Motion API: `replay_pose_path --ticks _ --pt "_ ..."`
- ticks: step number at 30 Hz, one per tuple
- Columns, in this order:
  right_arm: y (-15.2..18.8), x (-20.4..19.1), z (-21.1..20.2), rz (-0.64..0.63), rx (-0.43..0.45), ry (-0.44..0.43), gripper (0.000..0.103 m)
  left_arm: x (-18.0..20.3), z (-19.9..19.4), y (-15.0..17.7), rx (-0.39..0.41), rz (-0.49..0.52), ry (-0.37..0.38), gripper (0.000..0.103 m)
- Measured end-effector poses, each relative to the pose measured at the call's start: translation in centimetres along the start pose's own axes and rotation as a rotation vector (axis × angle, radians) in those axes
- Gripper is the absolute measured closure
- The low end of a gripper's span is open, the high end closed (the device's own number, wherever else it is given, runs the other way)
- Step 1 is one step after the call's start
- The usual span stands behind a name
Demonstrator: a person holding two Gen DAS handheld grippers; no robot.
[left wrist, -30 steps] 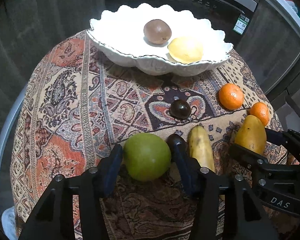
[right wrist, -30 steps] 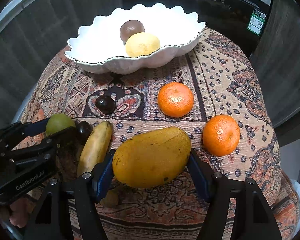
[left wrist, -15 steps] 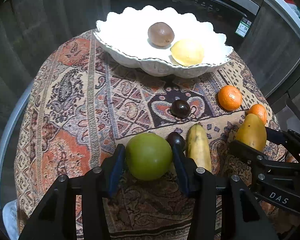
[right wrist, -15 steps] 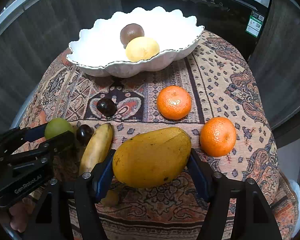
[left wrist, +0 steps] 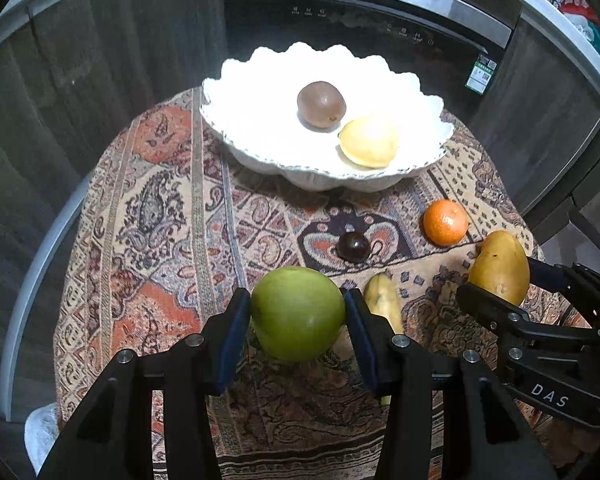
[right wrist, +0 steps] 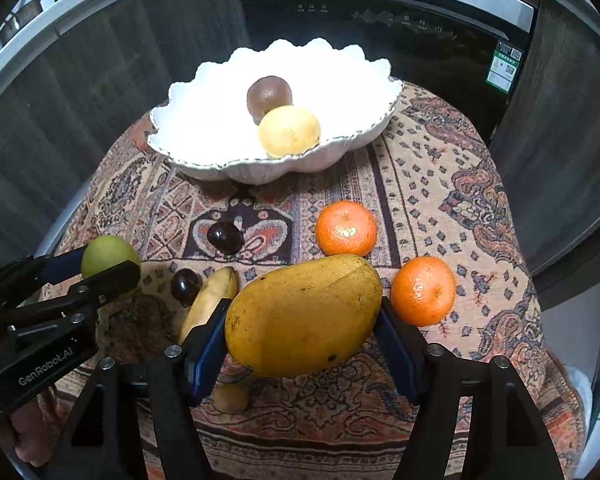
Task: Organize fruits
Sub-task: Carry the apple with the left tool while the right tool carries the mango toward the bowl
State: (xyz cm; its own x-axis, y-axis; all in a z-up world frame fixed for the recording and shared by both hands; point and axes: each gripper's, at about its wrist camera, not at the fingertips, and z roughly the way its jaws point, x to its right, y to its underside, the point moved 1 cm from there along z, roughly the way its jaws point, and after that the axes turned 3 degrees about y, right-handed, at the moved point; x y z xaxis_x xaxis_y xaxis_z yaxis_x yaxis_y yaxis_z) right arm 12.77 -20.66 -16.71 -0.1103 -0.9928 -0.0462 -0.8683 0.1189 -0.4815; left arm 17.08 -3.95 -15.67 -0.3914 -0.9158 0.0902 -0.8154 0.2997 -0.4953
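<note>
Above the tabletop [left wrist: 168, 208], clear of its edges, our left tongs [left wrist: 298, 314] clamp the green apple [left wrist: 298, 314]; right tongs [right wrist: 302, 316] clamp the mango [right wrist: 302, 316], both angled downward.

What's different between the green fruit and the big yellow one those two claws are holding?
The green apple is round and smooth green; the mango is long, oval and yellow-orange with dark specks. The apple looks smaller than the mango. The apple sits in the left gripper, the mango crosswise in the right gripper. Both are pinched between blue-padded fingers, near the white bowl.
</note>
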Motion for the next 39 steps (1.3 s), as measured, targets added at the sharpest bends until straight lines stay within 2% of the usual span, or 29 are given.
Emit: replay_pose_path --ticks 15,39 --pt "-3.1 1.2 -2.5 0.012 0.079 0.002 0.034 1.1 -2.0 -3.8 0.068 0.024 -0.001 0.056" --pt "-11.1 1.3 -4.5 -0.017 0.218 0.024 0.034 0.5 -3.4 -11.8 0.179 0.031 -0.005 0.056"
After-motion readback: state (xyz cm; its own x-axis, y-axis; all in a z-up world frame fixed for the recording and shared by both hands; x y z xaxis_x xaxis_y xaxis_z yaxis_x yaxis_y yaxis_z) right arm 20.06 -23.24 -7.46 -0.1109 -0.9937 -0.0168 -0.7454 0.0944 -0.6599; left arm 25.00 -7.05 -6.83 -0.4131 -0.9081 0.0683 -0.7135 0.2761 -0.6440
